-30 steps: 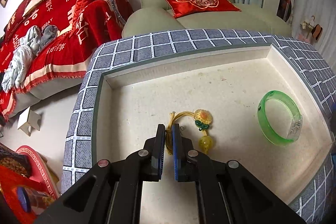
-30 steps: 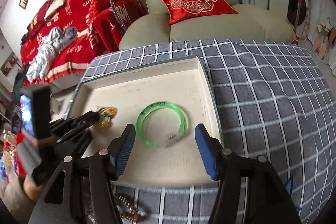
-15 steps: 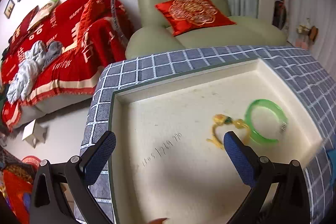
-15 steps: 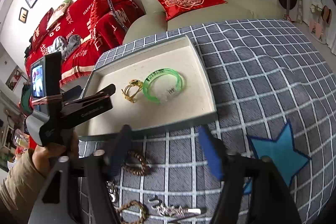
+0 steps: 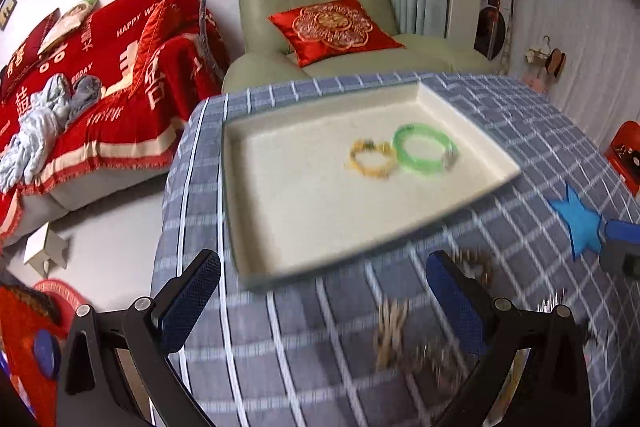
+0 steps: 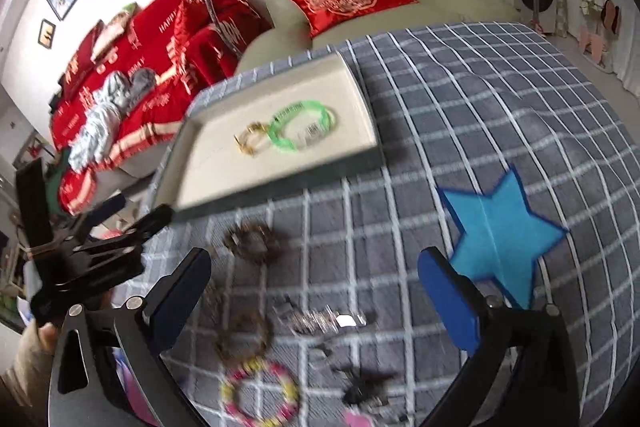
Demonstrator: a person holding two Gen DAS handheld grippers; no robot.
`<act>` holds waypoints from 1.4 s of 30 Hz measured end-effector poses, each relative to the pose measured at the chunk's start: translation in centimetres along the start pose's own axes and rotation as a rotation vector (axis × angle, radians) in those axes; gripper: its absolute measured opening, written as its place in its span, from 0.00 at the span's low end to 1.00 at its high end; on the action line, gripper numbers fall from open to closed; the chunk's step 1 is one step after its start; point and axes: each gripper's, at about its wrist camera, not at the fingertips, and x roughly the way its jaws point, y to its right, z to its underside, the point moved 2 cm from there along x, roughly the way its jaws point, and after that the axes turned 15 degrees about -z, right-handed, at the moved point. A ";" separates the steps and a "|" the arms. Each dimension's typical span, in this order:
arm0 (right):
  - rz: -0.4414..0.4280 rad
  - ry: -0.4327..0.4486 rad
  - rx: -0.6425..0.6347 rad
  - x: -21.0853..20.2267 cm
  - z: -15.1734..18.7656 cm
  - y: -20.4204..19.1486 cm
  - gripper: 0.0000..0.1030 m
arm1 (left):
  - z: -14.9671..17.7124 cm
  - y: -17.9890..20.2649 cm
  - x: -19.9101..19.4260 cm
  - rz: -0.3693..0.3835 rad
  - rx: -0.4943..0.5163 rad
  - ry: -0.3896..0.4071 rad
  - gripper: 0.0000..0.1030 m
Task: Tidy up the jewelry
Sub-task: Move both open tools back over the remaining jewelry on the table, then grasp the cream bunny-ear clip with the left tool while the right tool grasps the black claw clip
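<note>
Both grippers have pulled back from the tray (image 6: 362, 99) since a second ago, and the yellow charm bracelet (image 5: 370, 159) that the left gripper (image 5: 320, 303) pinched then now lies loose on the tray floor, touching the green bangle (image 5: 424, 149) on its left side. The left jaws stand wide with nothing between them. The right gripper (image 6: 316, 291) has just been opening its jaws, and they too are wide and bare.

From the right jaws outward, the loose pieces lie on the checked cloth (image 6: 460, 99) on the near side of the tray. A silver link piece (image 6: 324, 319) sits almost midway between the pads, its long axis running across the gap (so a wrist roll would likely be wanted to close across its narrow side). A brown bead bracelet (image 6: 240, 337) is just beside the left pad, a darker brown one (image 6: 254, 241) lies further on toward the tray's near edge, and a pink and yellow bead bracelet (image 6: 260, 393) lies below, toward the cloth's near edge. A dark piece near it is too blurred to name.

In the left wrist view the same pile is smeared, lying by the right pad. My judgement is that the right hand is the better placed for the silver piece, the left for the brown beads.
</note>
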 end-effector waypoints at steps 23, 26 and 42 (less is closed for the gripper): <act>0.148 -0.094 0.023 -1.7 8.9 2.2 1.00 | 6.6 0.1 1.1 0.015 0.078 -0.111 1.00; 0.162 -0.101 0.018 -1.5 9.2 1.9 0.95 | 6.6 0.4 1.2 0.024 0.084 -0.106 1.00; 0.239 -0.107 -0.021 0.1 8.8 0.9 0.63 | 4.8 3.0 1.7 0.086 0.082 -0.100 0.74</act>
